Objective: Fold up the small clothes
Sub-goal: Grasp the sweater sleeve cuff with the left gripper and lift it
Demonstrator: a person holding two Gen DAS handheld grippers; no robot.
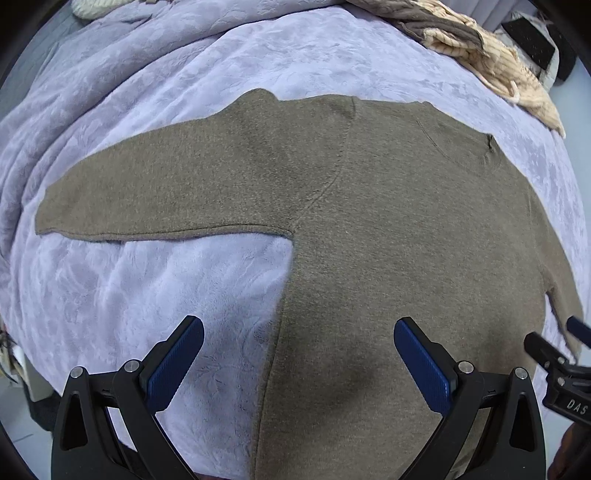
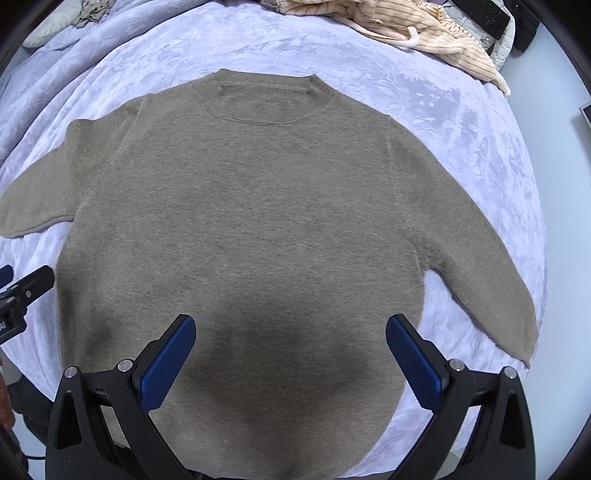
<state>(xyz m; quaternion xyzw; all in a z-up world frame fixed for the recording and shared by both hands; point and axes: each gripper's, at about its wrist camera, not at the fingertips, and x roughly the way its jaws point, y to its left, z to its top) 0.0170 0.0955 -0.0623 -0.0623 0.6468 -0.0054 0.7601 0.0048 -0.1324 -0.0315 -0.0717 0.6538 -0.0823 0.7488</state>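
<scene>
A taupe knit sweater (image 2: 258, 221) lies flat on a lavender blanket (image 2: 461, 122), collar at the far end, both sleeves spread out to the sides. It also shows in the left wrist view (image 1: 388, 240), with its left sleeve (image 1: 166, 192) stretched leftward. My left gripper (image 1: 298, 345) is open and empty, hovering above the sweater's left side edge near the hem. My right gripper (image 2: 290, 341) is open and empty above the sweater's lower body. The right gripper's tip (image 1: 554, 354) shows at the left wrist view's right edge.
A cream striped garment (image 2: 424, 33) lies heaped at the blanket's far right, also in the left wrist view (image 1: 498, 66). Another pale garment (image 2: 62, 18) lies at the far left. The bed's edge drops to a grey floor (image 2: 565, 221) on the right.
</scene>
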